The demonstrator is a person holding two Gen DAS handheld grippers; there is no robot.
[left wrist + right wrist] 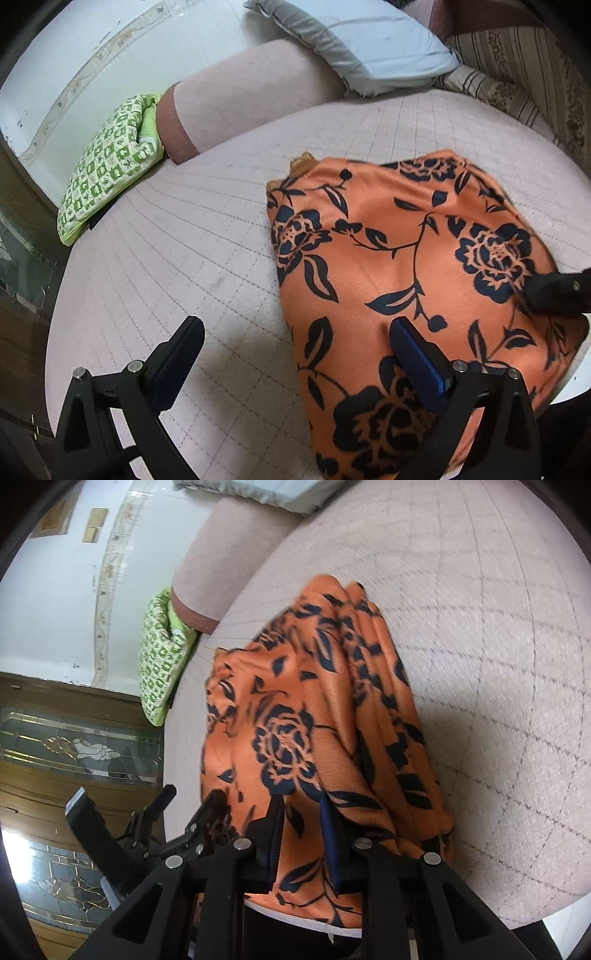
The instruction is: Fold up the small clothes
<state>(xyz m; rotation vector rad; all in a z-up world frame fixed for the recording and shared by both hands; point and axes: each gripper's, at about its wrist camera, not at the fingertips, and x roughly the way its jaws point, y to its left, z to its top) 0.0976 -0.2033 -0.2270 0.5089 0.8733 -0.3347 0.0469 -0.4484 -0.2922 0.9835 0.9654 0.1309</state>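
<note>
A pale quilted bed (184,236) fills both views, with a grey pillow (362,48) at its far end, a green cushion (107,166) at the left edge, and white wall beyond. Your orange garment (406,251) lies on the near right part of the bed, its near edge reaching the bed's rim.

Your left gripper (295,336) hangs spread wide and empty: one finger over bare bed, the other over the cloth's left margin, not pressing that I can see. Your right gripper (303,834) is nearly closed on the garment's near edge, cloth bunched between the pads; in the left view its black tip (554,295) comes in from the right onto the fabric.

The risks, as I judge them:
- The right grip is on a gathered fold, so lifting may drag several layers and undo what lies flat.
- The near edge sits at the rim; a pull towards you could slide the garment off.
- If the left gripper closes where it hangs, it may catch the bedcover with the cloth.

The garment's long axis runs from you towards the pillow, leaning slightly left, with a brown trimmed corner (303,164) pointing away. Ridges along its right side run the same way.
</note>
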